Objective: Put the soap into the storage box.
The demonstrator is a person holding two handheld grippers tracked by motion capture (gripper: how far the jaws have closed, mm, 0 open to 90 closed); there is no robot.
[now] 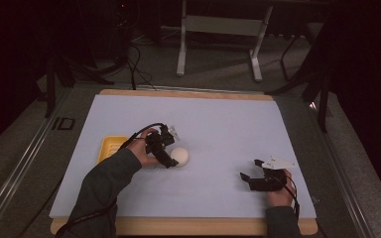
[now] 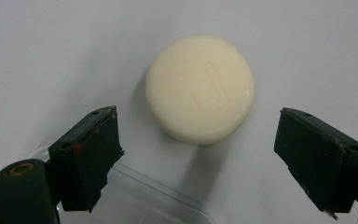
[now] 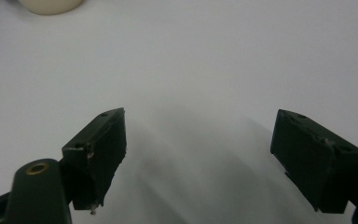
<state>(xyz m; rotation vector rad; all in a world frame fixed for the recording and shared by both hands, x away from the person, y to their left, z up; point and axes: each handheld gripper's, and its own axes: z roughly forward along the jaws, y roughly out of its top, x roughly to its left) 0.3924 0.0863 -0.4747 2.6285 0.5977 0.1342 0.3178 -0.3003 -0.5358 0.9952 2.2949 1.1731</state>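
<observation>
Cream-white and matte, the round soap bar [image 2: 199, 88] was a thick disc with softly rounded edges and a faint embossed mark on its top face; in the left gripper view it lay flat on the white table cover [image 2: 51, 56], casting a soft shadow toward the camera. Count: 1 soap bar, 1 yellow tray [image 1: 110, 147], 2 grippers, 1 clear plastic edge [image 2: 158, 196] at the bottom of the left gripper view, just nearer the camera than the soap. In the high view the soap bar [image 1: 180, 155] sat left of the cover's centre, to the right of the yellow tray and apart from it. The left gripper [image 1: 169, 158] was just beside the soap; in its own view its 2 black jaws stood wide, the soap lying ahead of and between them, with a gap to either pad, nothing gripped. The right gripper [image 1: 250, 169] rested well apart, near the front right part of the cover, the person's hand behind it. Its 2 jaws were also spread wide over bare cover, holding nothing. The rim of the soap bar [image 3: 49, 5] showed at the top left of the right gripper view.
</observation>
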